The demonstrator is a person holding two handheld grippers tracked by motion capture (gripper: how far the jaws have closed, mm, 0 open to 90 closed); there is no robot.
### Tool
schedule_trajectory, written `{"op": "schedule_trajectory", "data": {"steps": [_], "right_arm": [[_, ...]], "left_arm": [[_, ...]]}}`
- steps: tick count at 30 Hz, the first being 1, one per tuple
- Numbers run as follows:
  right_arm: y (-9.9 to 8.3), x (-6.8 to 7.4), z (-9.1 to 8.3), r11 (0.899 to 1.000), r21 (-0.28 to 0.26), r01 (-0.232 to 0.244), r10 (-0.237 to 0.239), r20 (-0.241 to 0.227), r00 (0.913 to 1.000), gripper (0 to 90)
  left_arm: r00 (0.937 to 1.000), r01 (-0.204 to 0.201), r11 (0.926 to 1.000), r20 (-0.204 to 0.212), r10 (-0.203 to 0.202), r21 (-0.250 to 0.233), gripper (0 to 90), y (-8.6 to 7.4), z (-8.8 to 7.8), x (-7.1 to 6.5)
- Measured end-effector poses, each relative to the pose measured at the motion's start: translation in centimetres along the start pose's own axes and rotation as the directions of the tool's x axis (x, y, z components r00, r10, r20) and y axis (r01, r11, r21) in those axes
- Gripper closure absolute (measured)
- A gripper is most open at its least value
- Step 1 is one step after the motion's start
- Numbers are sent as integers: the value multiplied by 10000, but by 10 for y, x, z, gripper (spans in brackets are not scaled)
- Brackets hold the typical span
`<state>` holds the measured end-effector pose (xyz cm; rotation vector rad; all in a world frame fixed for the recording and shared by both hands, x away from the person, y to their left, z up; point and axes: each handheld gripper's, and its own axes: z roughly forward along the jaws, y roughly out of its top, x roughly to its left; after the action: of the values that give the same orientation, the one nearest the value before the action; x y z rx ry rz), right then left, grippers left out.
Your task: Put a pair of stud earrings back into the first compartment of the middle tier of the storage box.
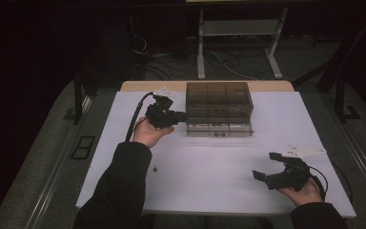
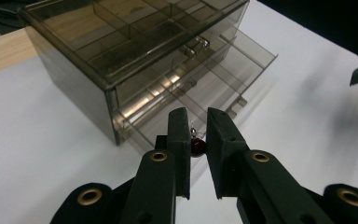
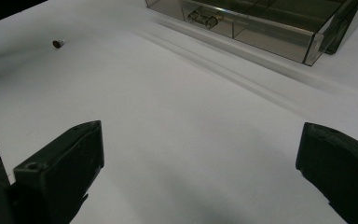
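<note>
While pinched in left gripper [image 2: 197, 140]: dark-red bead [image 2: 196, 146] (wire end up).

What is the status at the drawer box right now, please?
Left hand-held gripper shut on a small red bead, beside the open drawer. Right hand-held gripper open, empty. Path clear.

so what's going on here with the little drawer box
A person works at a white table with a gripper in each hand. The left gripper is shut on a small dark red bead with a wire hook, likely an earring, held beside the smoky clear drawer organizer, whose lower drawer is pulled open. The right gripper rests open near the table's front edge, holding nothing. Another small dark piece lies loose on the table.
</note>
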<state>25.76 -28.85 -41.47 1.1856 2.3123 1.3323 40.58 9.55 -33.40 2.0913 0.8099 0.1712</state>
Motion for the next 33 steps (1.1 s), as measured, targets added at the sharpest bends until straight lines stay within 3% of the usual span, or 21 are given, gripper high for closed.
{"op": "schedule_trajectory", "data": {"steps": [14, 24, 33], "right_arm": [[0, 0, 1, 9999, 57, 92, -92, -46, 9999, 4], [0, -1, 2, 9999, 115, 64, -64, -78, 9999, 4], [0, -2, 3, 9998, 154, 108, -107, -62, 9999, 4]], "left_arm": [[9984, 549, 9984, 140, -548, -122, 788, -3, 32, 14], [9936, 1126, 9936, 133, -1125, -97, 788, -13, 52, 23], [9900, 1408, 9900, 101, -1408, -35, 788, -22, 70, 28]]}}
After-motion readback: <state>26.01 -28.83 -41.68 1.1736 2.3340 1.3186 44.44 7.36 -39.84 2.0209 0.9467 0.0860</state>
